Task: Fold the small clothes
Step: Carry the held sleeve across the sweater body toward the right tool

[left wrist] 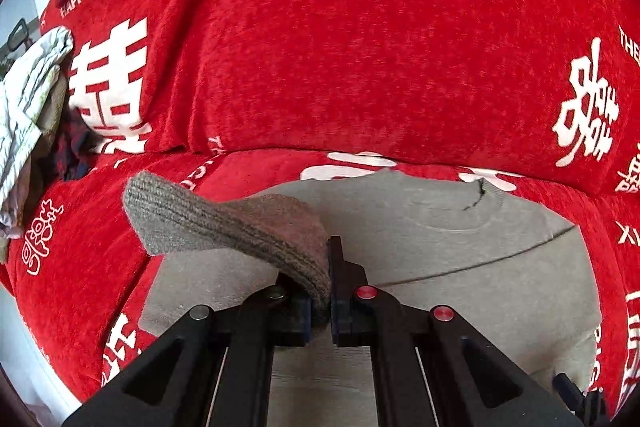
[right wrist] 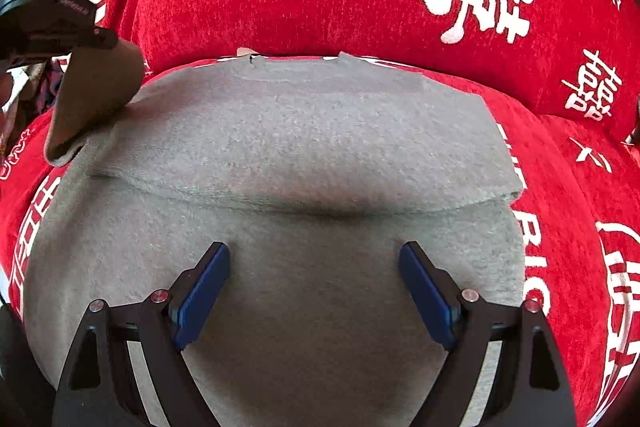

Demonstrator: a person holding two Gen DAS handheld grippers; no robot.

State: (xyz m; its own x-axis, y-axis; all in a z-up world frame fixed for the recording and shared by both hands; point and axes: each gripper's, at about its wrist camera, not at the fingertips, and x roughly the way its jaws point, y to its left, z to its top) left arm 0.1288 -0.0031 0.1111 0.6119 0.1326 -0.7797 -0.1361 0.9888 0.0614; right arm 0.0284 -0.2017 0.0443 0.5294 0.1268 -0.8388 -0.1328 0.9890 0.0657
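A small grey sweater (right wrist: 304,155) lies flat on a red sofa seat, neckline toward the backrest; its right sleeve is folded across the body. My left gripper (left wrist: 320,307) is shut on the ribbed cuff of the left sleeve (left wrist: 224,223) and holds it lifted above the sweater body (left wrist: 440,247). In the right wrist view the left gripper (right wrist: 52,15) shows at the upper left with the raised sleeve (right wrist: 96,95) hanging from it. My right gripper (right wrist: 314,287) is open and empty, its blue pads (right wrist: 204,291) just over the sweater's lower body.
The red sofa cover (left wrist: 360,47) with white lettering covers seat and backrest. A pile of other clothes (left wrist: 28,115), white patterned and dark plaid, sits at the seat's left end.
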